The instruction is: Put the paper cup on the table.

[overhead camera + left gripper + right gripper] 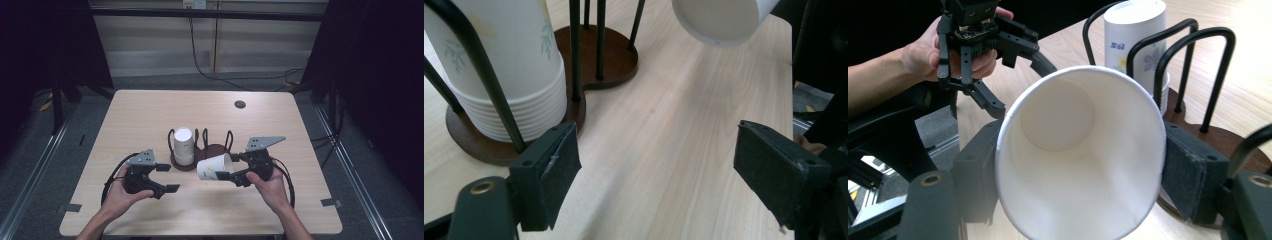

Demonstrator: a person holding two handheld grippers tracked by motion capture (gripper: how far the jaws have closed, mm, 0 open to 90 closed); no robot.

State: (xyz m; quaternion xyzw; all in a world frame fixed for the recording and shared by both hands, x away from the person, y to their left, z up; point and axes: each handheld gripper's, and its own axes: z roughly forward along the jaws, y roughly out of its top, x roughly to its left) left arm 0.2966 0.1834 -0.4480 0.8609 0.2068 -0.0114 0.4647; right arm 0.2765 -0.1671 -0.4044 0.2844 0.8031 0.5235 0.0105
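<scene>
A dark brown cup holder (216, 150) with black wire loops stands mid-table. Its left slot holds an upside-down stack of white paper cups (183, 145), also seen close in the left gripper view (509, 65) and beyond the held cup (1135, 35). My right gripper (228, 166) is shut on a single white paper cup (213, 167), held on its side just in front of the holder, mouth toward the camera (1078, 155). My left gripper (168, 178) stands open with nothing between its pads (549, 170), left of and in front of the holder base (604, 55).
The light wooden table (150, 110) has a small black round hole (240, 104) near its far edge. Black cables trail from both grippers and lie on the floor behind the table. Bare tabletop lies in front of the holder.
</scene>
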